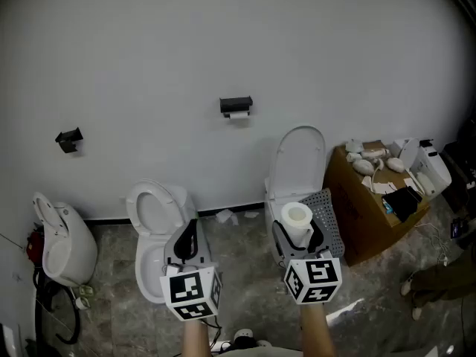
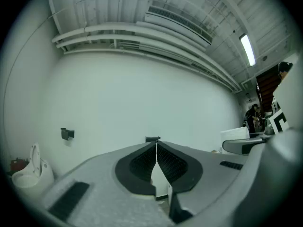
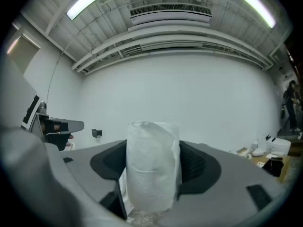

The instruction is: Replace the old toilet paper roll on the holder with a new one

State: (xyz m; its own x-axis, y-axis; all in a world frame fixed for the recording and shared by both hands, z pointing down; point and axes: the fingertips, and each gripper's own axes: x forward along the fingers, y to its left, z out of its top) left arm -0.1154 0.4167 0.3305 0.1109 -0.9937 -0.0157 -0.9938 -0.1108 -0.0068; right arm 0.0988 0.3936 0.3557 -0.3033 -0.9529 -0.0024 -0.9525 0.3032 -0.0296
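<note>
On the far white wall [image 1: 134, 50] the holder [image 1: 236, 104] carries the old roll [image 1: 239, 114], so the swap is not yet begun. Well short of it, the right tool [image 1: 301, 236] is clamped on the new roll [image 1: 297, 216]; the left tool [image 1: 186, 238] is closed, empty.

Grey-brown marbled tile floor [image 1: 245, 296]; white ceramic toilet, seat raised [image 1: 152, 218], just beyond left gripper [image 1: 190, 229]; second white toilet, lid up [image 1: 297, 162], beyond right gripper [image 1: 299, 229]; brown cardboard box [image 1: 364, 225] to that gripper's right; white ceramic fixture [image 1: 63, 244] far left; crumpled white paper [image 1: 227, 216] between the toilets.
</note>
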